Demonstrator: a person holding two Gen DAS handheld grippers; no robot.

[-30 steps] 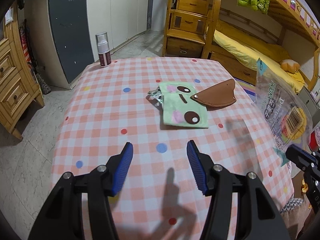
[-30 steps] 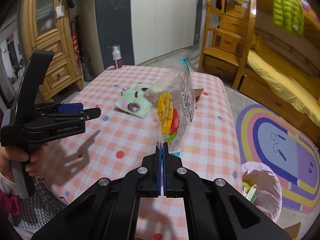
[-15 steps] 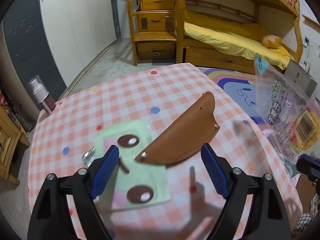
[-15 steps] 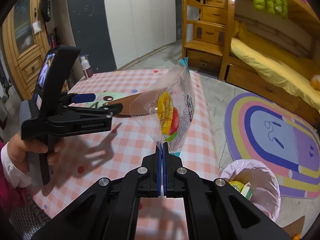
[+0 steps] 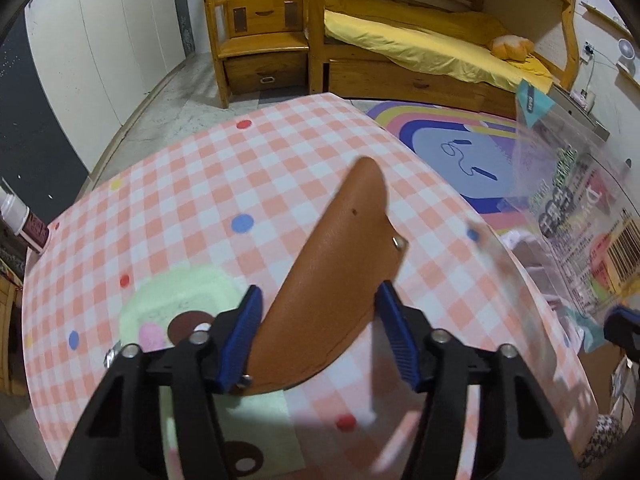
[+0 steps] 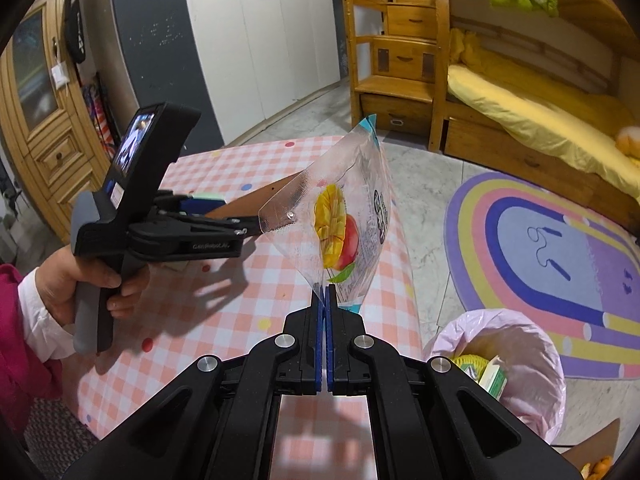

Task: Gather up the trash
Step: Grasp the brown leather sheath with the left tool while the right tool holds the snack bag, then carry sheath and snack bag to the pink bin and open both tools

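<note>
We see the left gripper (image 5: 318, 336) low over the checked table (image 5: 224, 184), and its jaws are closing, with the brown leather piece (image 5: 332, 292) between them. This piece is the thing we are going for. It lies partly on the green cartoon pouch (image 5: 176, 292) and partly on the cloth, directly in front of the left claw. Its long axis runs away from the claw, from the wide curved end near the blue pads up to the narrow tip that points to the far edge of the table, a little to the right. So the jaws close across the short width, not along the length, which we judge to be the better way to take it. The left blue pad seems to touch the left edge of the piece; the right pad stands just beside the right edge, so we cannot yet call it a grip. The right gripper (image 6: 323, 300) is fully closed on the bottom corner of the clear mango snack bag (image 6: 348, 220), which it holds upright above the table edge, near the pink-lined trash bin (image 6: 532, 344) on the floor. The left hand (image 6: 92, 280) is clearly the nearer one to the leather piece.
</note>
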